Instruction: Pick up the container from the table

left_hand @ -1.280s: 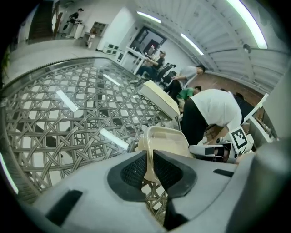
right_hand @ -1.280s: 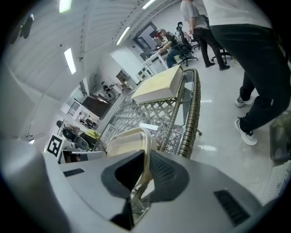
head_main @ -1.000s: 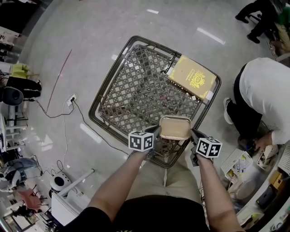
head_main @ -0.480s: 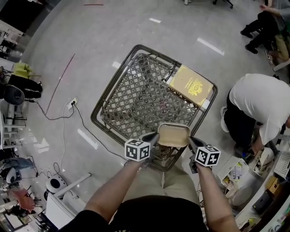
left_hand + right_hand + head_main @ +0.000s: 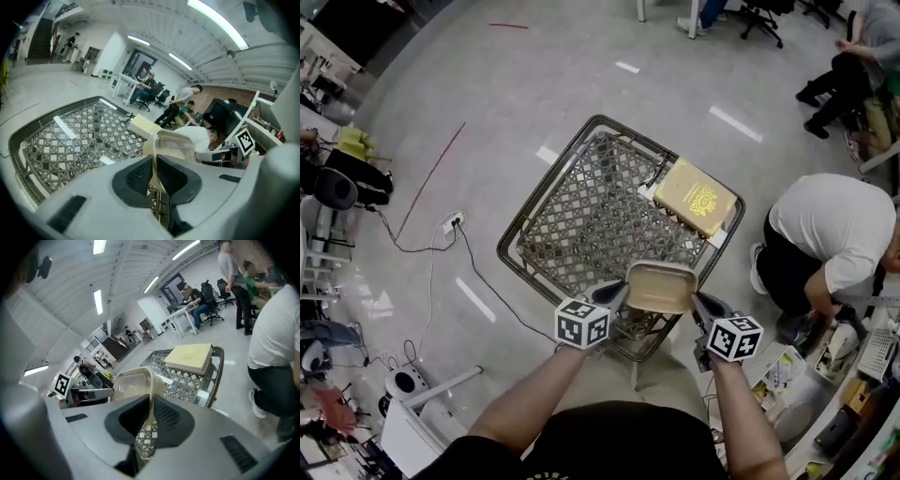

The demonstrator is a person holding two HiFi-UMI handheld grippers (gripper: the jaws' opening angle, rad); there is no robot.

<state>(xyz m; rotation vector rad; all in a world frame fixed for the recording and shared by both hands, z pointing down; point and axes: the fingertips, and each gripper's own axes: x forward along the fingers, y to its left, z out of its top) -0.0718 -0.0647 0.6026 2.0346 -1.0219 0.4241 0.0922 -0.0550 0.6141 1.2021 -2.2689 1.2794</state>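
Observation:
A shallow, clear beige plastic container point(image 5: 661, 286) hangs in the air above the near corner of the dark lattice-top table point(image 5: 572, 211). My left gripper point(image 5: 614, 293) is shut on its left rim, and my right gripper point(image 5: 701, 303) is shut on its right rim. In the left gripper view the container point(image 5: 171, 146) has its thin rim pinched between the dark pads of the left gripper point(image 5: 154, 171). In the right gripper view the container point(image 5: 132, 384) is clamped the same way by the right gripper point(image 5: 151, 414).
A flat yellow box point(image 5: 695, 196) lies on the table's far right corner. A person in a white shirt point(image 5: 828, 234) crouches at the right. A cable and floor socket point(image 5: 450, 223) lie left of the table. Clutter point(image 5: 806, 394) crowds the lower right.
Both grippers have risen together with the container held between them, so it now sits higher above the table. The crouching person has shifted slightly.

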